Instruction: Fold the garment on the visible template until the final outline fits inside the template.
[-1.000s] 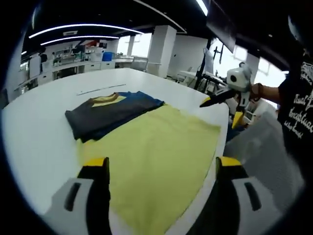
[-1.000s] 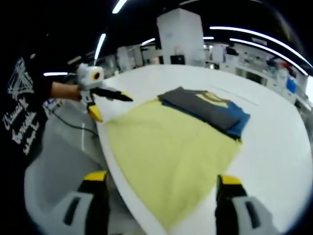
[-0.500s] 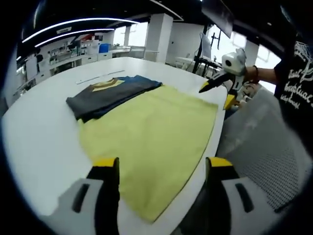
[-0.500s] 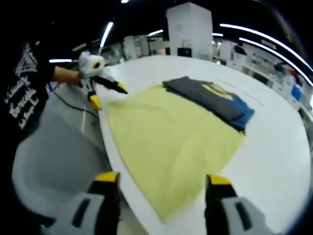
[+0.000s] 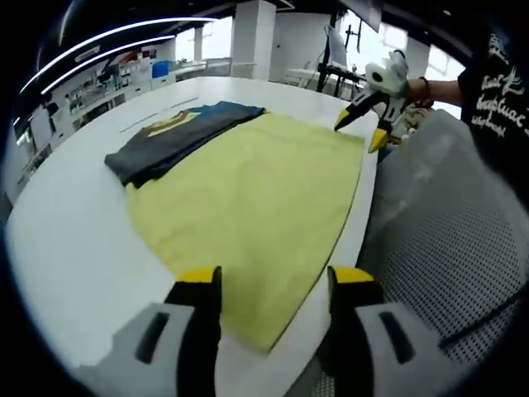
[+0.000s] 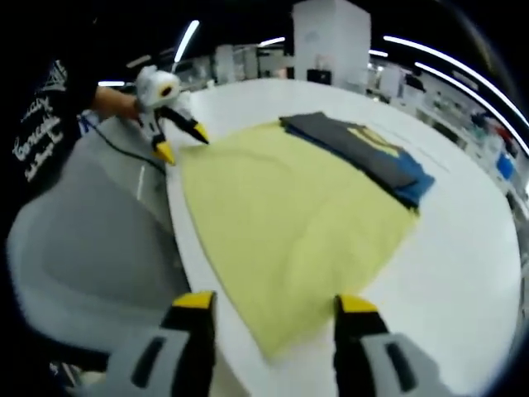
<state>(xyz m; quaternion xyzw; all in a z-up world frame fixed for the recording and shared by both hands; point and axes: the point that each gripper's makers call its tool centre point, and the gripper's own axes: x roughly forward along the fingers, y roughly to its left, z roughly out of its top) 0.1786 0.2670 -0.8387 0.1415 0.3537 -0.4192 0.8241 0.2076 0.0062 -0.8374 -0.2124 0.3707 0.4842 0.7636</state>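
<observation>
Left gripper [image 5: 269, 285] hovers over yellow template [image 5: 248, 182] corner.

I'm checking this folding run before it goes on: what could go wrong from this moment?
1. The yellow cloth lies right along the table edge; a pull on its near corner could drag it off the table.
2. Both grippers, left and right, are open at opposite corners; an uneven grab may skew the fold.
3. The folded dark garment overlaps the cloth's far edge and could be dragged along.

white table [image 5: 66, 223] carries a yellow cloth [image 5: 248, 198] and folded dark garment [image 5: 165, 141].
</observation>
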